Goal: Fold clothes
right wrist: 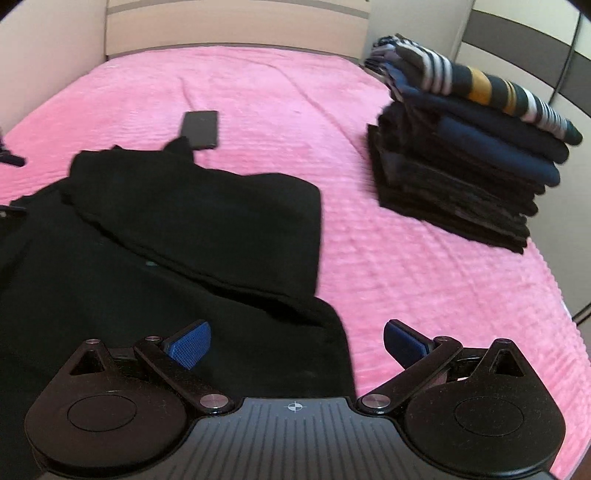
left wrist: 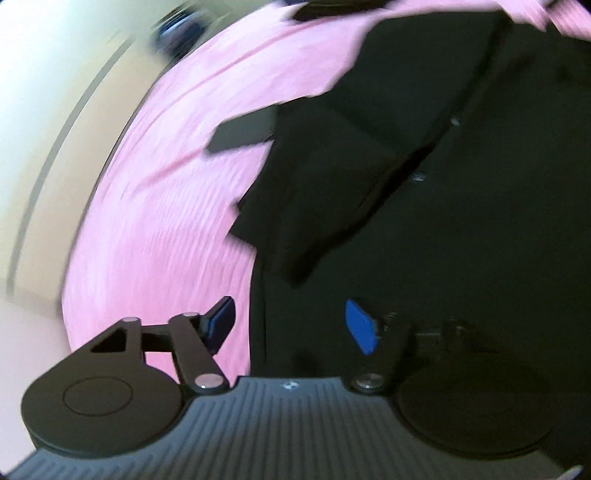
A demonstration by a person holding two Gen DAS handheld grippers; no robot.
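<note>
A pink bedspread (right wrist: 280, 103) with a ribbed texture covers the bed in front of me, reaching back to a pale headboard (right wrist: 236, 33). A dark phone (right wrist: 200, 129) lies flat on it toward the far side. Off to my right I see wardrobe doors (right wrist: 524, 48) with grey bands.

place: home bedroom | evidence: bed (right wrist: 424, 288) under a pink textured cover | pale headboard (right wrist: 236, 29) at the bed's far edge | wardrobe doors (right wrist: 524, 40) right of the headboard | stack of folded clothes (right wrist: 461, 155) on the bed's right side
</note>
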